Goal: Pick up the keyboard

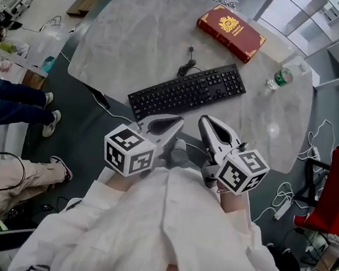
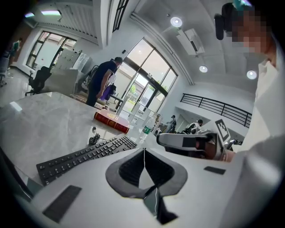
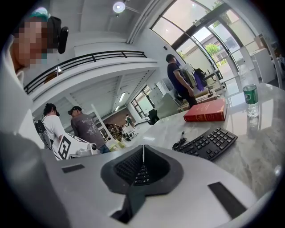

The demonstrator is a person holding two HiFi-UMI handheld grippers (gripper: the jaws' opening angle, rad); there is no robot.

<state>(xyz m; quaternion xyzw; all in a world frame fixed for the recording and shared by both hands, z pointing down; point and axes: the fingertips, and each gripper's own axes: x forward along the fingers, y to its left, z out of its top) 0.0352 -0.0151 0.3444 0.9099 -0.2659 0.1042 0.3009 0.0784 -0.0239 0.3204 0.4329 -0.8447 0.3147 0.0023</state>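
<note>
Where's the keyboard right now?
Head view: the keyboard lies slanted on the table near its front edge, with the red book beyond it and the bottle off its right end.

A large open office or lab: tall windows (image 2: 144,73), mezzanine railing (image 2: 216,106), floor cables (image 1: 312,149).

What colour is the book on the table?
The book is red with gold print; head view.
</note>
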